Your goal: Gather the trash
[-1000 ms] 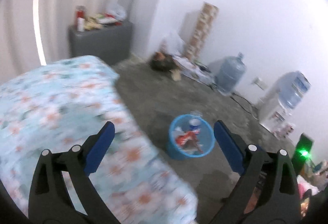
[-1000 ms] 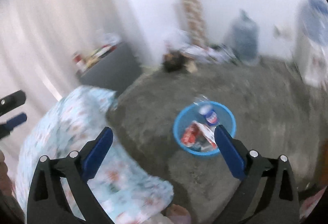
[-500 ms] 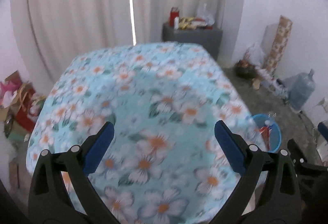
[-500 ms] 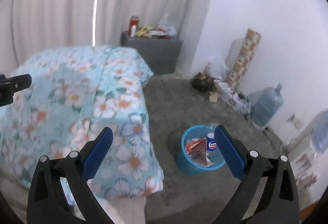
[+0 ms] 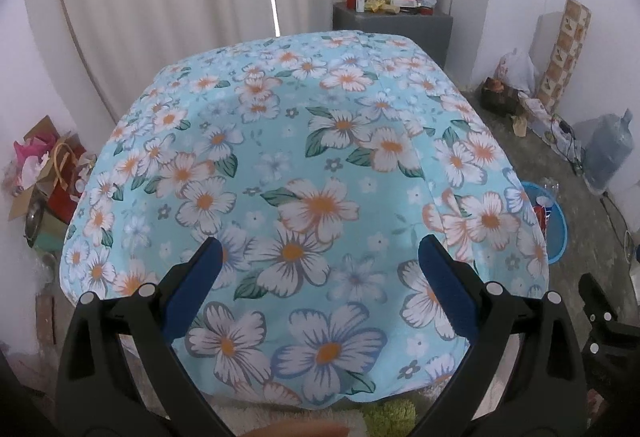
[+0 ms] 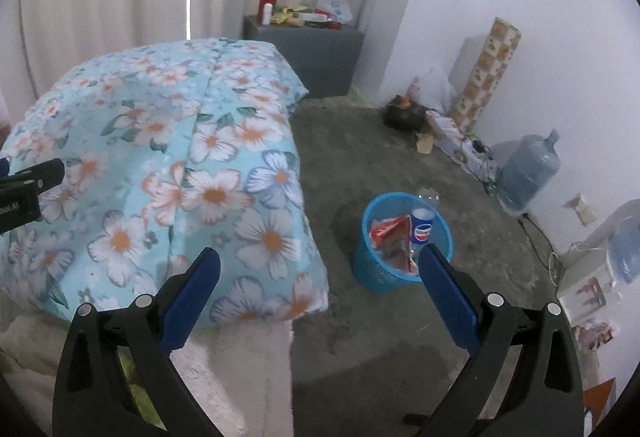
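The left gripper (image 5: 318, 261) is held wide apart and empty above the light-blue floral bedspread (image 5: 304, 177); the right gripper (image 6: 318, 269) is likewise spread and empty, aimed between the bed's edge and the round blue plastic bin (image 6: 404, 245). The bin is set on grey concrete floor (image 6: 360, 165), with red wrappers (image 6: 390, 233) and a Pepsi-labelled bottle (image 6: 420, 229) inside.

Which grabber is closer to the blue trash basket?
The right gripper. The basket sits on the floor just beyond its right-hand finger. The left gripper hangs over the flowered blanket, with the basket off past the blanket's right edge.
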A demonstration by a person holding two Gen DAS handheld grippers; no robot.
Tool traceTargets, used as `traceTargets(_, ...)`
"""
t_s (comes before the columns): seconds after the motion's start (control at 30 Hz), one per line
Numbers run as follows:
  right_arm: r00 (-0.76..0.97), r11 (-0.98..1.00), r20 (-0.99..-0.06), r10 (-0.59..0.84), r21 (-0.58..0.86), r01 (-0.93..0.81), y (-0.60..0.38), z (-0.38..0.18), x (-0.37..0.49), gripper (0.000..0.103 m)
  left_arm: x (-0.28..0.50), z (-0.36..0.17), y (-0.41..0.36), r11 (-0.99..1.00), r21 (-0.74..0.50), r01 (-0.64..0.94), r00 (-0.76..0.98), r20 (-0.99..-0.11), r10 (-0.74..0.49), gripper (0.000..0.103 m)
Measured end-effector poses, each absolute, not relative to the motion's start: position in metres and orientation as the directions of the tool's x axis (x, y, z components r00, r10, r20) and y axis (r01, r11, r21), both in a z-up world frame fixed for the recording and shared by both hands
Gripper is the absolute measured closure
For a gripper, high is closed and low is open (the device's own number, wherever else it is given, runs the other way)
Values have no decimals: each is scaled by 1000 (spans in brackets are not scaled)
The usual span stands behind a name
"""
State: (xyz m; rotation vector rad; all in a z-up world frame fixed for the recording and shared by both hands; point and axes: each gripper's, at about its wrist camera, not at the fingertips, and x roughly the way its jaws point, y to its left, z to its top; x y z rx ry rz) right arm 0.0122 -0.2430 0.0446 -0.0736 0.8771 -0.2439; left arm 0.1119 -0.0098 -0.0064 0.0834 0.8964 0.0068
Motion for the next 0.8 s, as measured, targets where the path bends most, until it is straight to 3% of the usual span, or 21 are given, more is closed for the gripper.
traceTargets(0.8,622,974,-752,-220,-139,177,-237,50,13,7,109,-1,-3,997,72,7,634,-771,51,9)
